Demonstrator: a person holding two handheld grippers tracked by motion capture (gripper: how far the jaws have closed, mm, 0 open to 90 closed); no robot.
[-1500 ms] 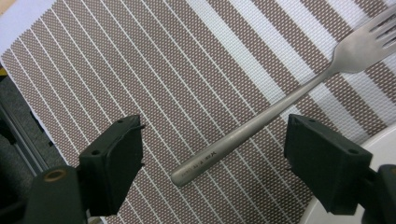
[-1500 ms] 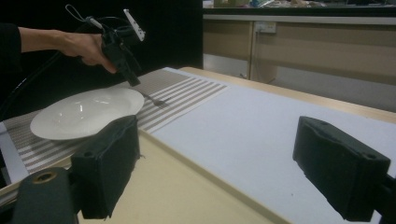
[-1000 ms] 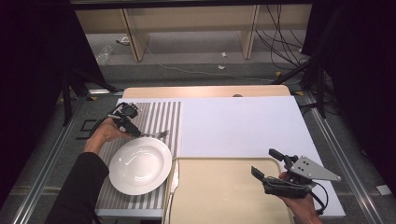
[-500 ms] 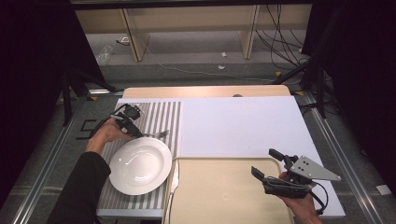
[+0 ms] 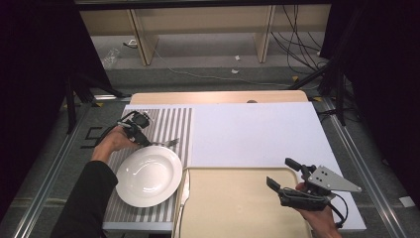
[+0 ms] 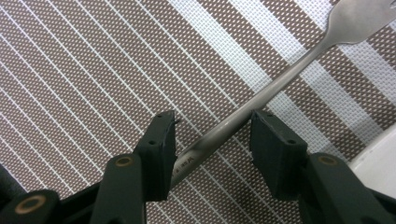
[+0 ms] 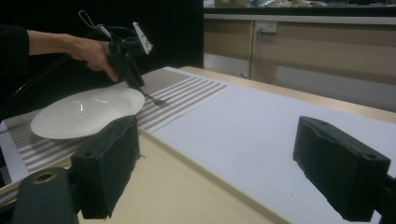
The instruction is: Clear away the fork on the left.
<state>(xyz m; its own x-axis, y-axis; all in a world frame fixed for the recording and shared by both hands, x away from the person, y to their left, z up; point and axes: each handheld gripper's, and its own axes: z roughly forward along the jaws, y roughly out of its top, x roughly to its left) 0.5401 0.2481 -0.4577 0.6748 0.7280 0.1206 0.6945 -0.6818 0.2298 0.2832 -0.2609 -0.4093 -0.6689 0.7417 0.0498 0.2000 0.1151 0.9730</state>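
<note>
Left gripper (image 5: 140, 140): it is held over the striped placemat (image 5: 171, 119), just beyond the far rim of the white plate (image 5: 148, 175), and pointed down at the mat. In the left gripper view its jaws (image 6: 212, 140) are seen to straddle the handle of the fork, and they have just been closing around it. The left pad looks to be touching the handle, while a narrow gap is left at the right pad (so the fork is not yet clamped).

Fork (image 6: 280, 81): it is laid flat on the striped placemat, with its handle running between the black jaws and its tines pointed away from them. In the high view its tines (image 5: 172, 142) are seen just past the plate's far edge, near the border between the mat and the white sheet (image 5: 252, 131).

Right gripper (image 5: 280, 174): it is held above the beige tray (image 5: 233, 208) at the near right of the table. Its jaws are spread wide (nothing is seen between them in the right gripper view (image 7: 215, 172)).

Knife (image 5: 182, 196): it is laid along the left edge of the tray, beside the plate.
</note>
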